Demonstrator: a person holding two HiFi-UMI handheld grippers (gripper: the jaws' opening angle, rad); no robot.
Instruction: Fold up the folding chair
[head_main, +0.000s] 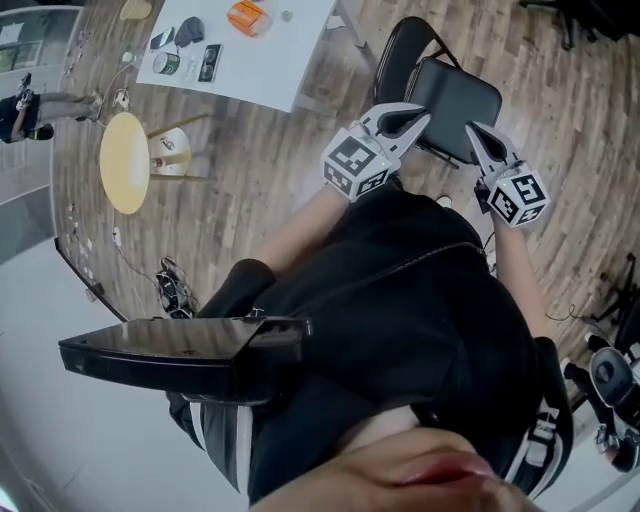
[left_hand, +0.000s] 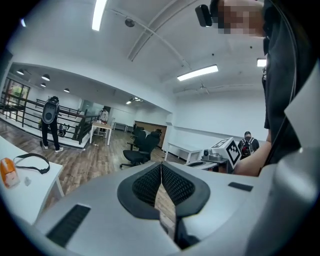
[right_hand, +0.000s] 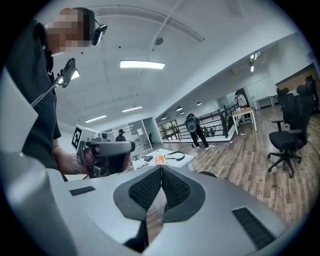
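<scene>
Folding chair stands unfolded on the wood floor just ahead of the person, seat flat, beside the white table. Left gripper and right gripper: jaws pressed together, nothing between them. From the head view both tips overlap the seat's near edge; contact can't be told.

The left tool covers the folding chair's near corner (underside unseen).
</scene>
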